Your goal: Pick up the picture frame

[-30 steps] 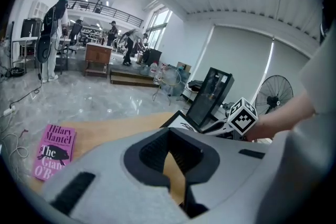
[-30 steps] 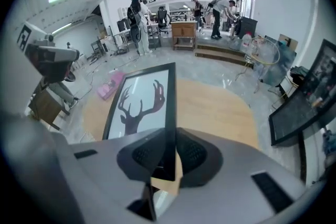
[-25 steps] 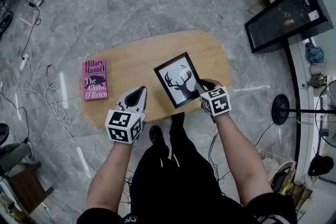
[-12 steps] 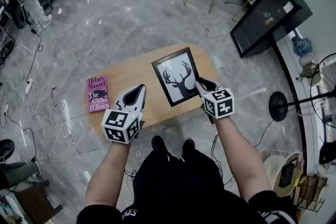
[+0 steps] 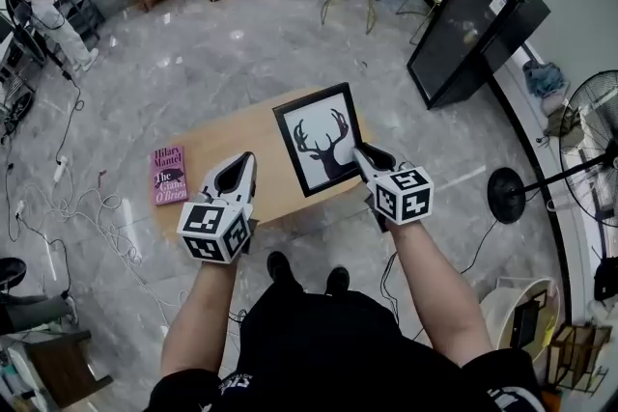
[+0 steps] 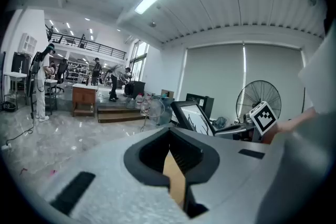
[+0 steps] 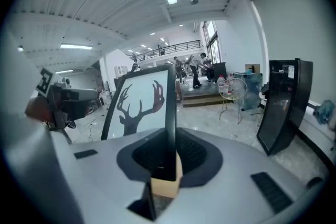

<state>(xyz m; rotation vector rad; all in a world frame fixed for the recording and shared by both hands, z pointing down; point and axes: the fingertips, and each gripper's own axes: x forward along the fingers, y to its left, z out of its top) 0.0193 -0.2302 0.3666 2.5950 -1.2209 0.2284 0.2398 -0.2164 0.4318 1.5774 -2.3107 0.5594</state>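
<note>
1 picture frame (image 5: pixel 317 138), a black-edged stag print, is held up off the table (image 5: pixel 227 142). The right claw (image 5: pixel 363 161) grips it by its right edge, both jaws pressed on the rim. The left claw (image 5: pixel 241 167), just beside the frame, is closed with nothing in it. 1 pink book (image 5: pixel 169 175) lies on the table's left end.

Inside right claw (image 5: pixel 360 155), picture frame (image 5: pixel 319 138) corner
</note>
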